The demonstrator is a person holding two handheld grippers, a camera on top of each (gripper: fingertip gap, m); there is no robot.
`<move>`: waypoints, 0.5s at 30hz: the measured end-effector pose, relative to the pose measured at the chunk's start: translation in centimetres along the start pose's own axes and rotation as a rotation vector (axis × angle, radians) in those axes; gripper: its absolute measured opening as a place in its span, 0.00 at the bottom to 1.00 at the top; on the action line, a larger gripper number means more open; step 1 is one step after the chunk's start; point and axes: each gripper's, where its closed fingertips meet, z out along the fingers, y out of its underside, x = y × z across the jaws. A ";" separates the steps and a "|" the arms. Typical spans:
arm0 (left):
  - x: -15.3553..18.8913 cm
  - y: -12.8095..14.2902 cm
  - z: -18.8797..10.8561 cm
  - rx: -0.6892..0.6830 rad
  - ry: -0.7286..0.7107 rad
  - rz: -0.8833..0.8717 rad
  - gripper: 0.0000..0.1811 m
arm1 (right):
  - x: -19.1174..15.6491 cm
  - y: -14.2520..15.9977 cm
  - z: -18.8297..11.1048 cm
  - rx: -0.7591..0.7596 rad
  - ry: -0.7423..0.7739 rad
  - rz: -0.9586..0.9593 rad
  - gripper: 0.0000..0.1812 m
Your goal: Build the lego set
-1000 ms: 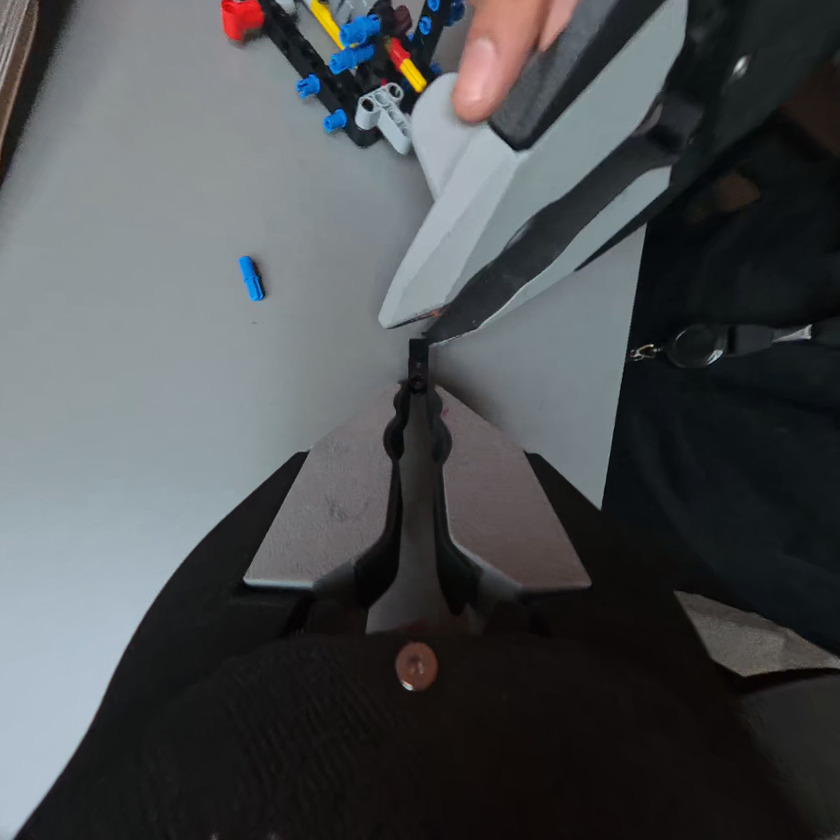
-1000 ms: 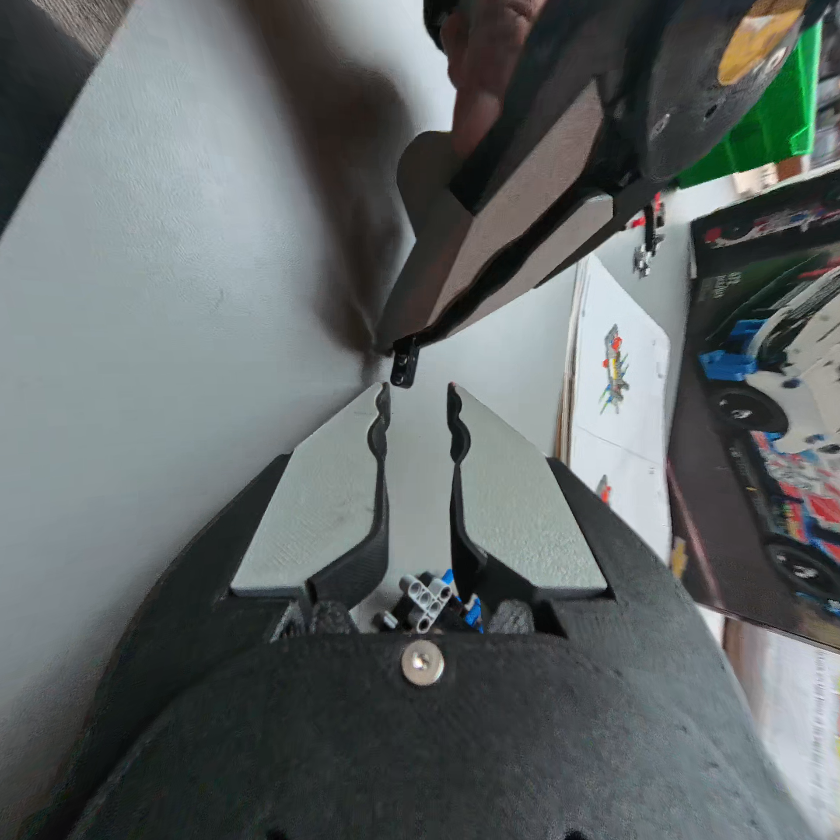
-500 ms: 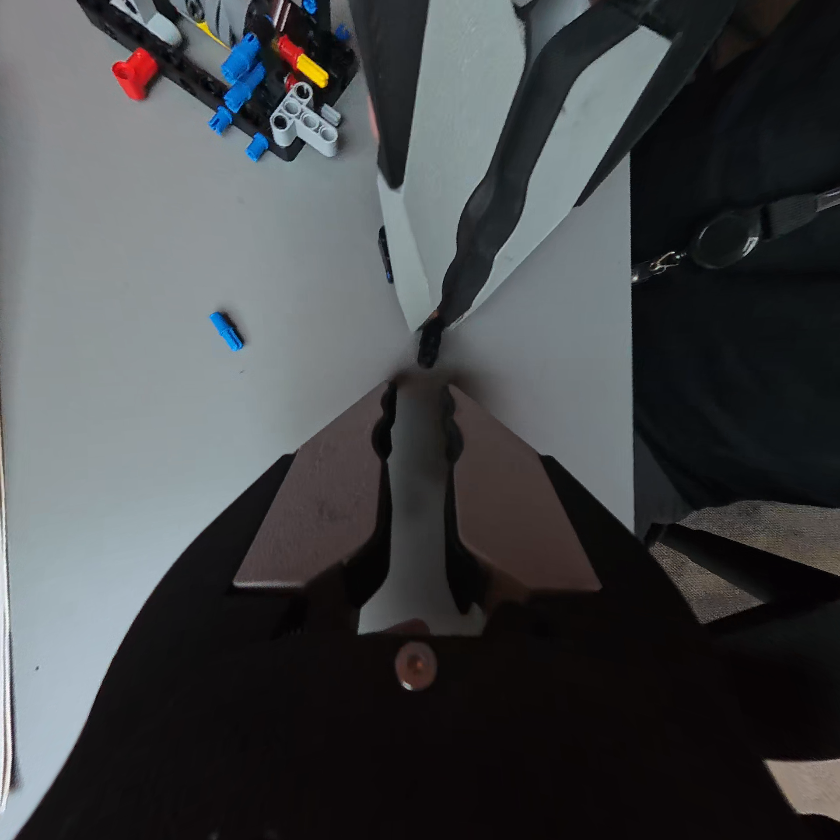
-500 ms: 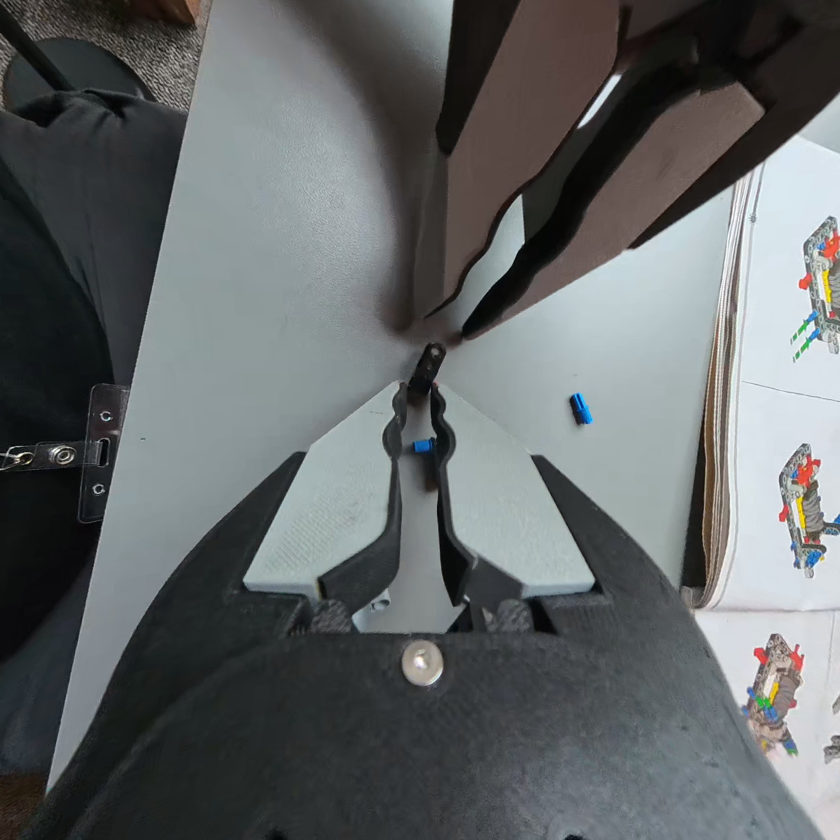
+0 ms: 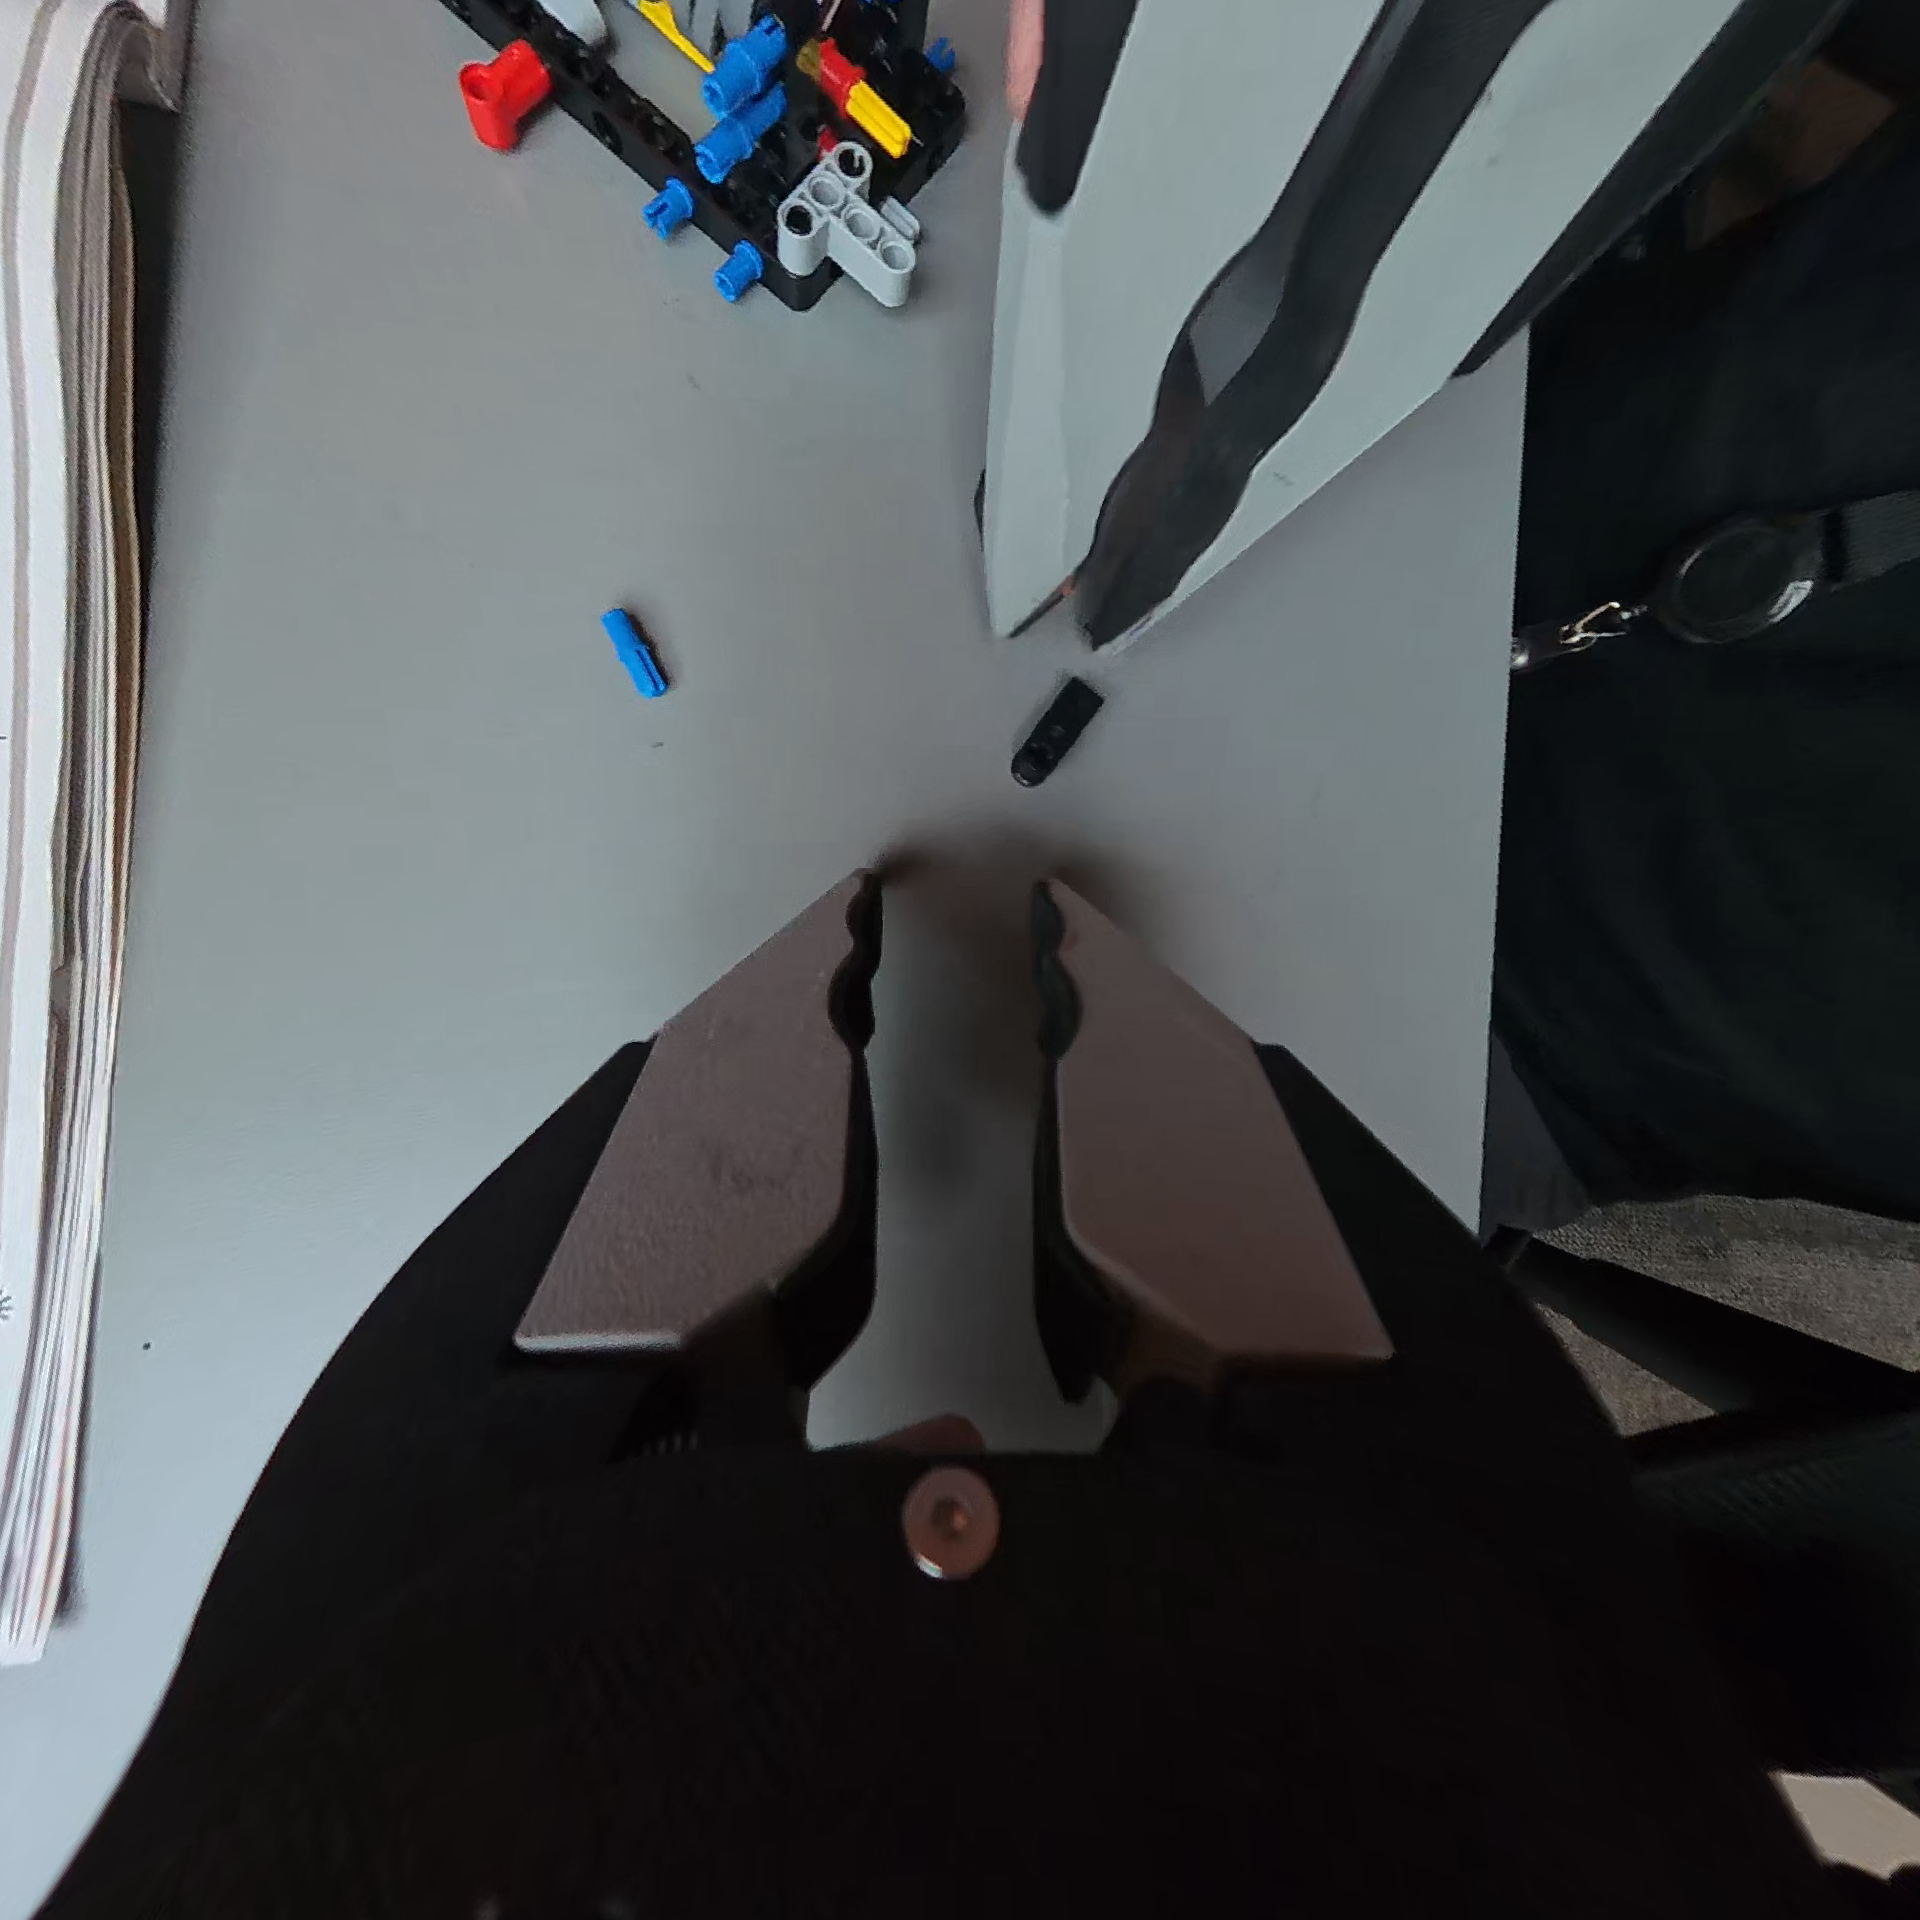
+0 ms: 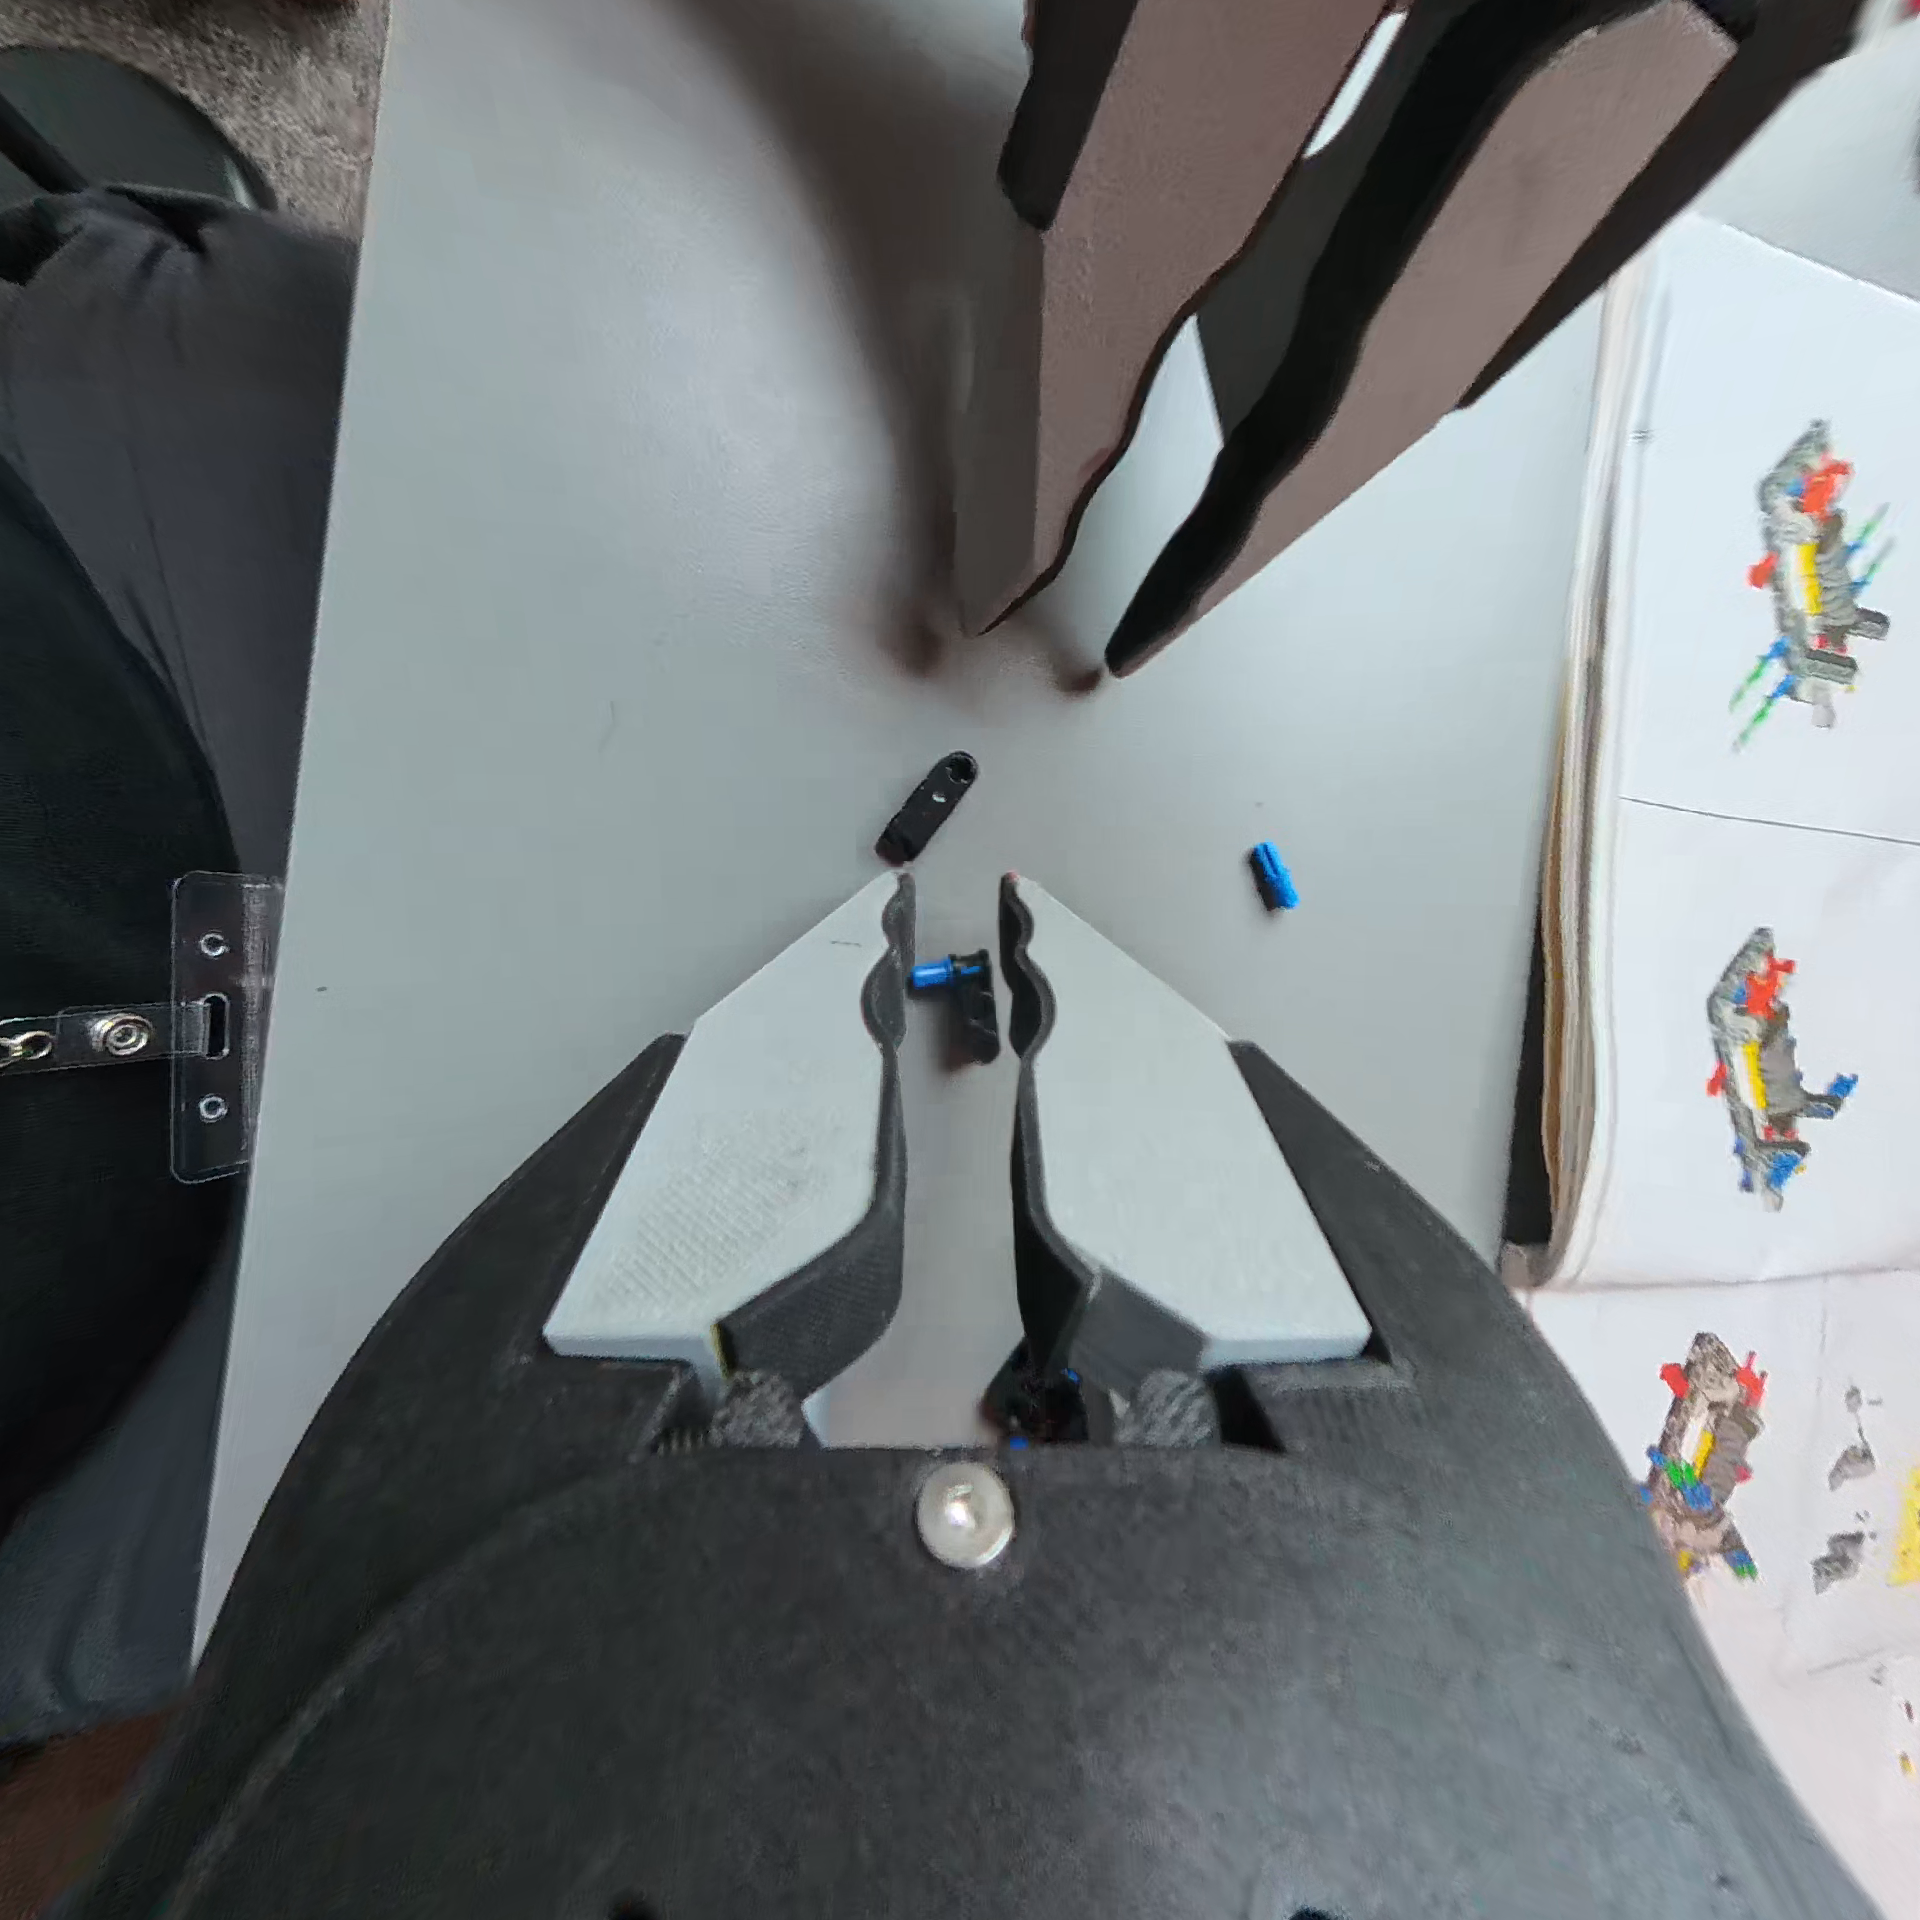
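Observation:
A small black lego piece (image 5: 1055, 730) lies loose on the grey table between the two grippers; it also shows in the right wrist view (image 6: 928, 808). My left gripper (image 5: 956, 888) is open and empty, just short of it. My right gripper (image 6: 956, 883) is slightly open and empty, its tips right behind the piece. A second black piece with a blue pin (image 6: 961, 1003) lies on the table under the right fingers' gap. A loose blue pin (image 5: 636, 652) lies to the side, also seen in the right wrist view (image 6: 1276, 876). The part-built lego assembly (image 5: 790, 135) sits farther off.
An instruction booklet (image 6: 1766, 727) lies along one table side, also seen in the left wrist view (image 5: 52, 727). A person in black sits at the table's edge (image 5: 1496, 935) with a badge reel (image 5: 1745, 582) and a clear badge holder (image 6: 213, 1023). The left gripper's tips are roughly 5 cm from the right gripper's. The loose blue pin (image 5: 636, 652) is about 6 cm from my left fingertips. Seen from the right wrist view (image 6: 1280, 869) as well.
The black piece went from my left gripper to my right gripper, which has now let it go onto the table. Both grippers have opened and drawn back from each other.

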 end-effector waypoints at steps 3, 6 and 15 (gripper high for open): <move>-1.0 -1.0 -0.3 0.038 -0.039 -0.027 0.14 | 1.1 0.0 -2.6 0.082 0.051 0.061 0.08; -3.1 -2.6 -0.6 0.087 -0.114 -0.129 0.13 | 3.4 1.0 -6.6 0.196 0.145 0.179 0.10; -5.9 -3.8 1.3 0.063 -0.182 -0.237 0.13 | 4.2 6.0 -9.2 0.305 0.179 0.396 0.16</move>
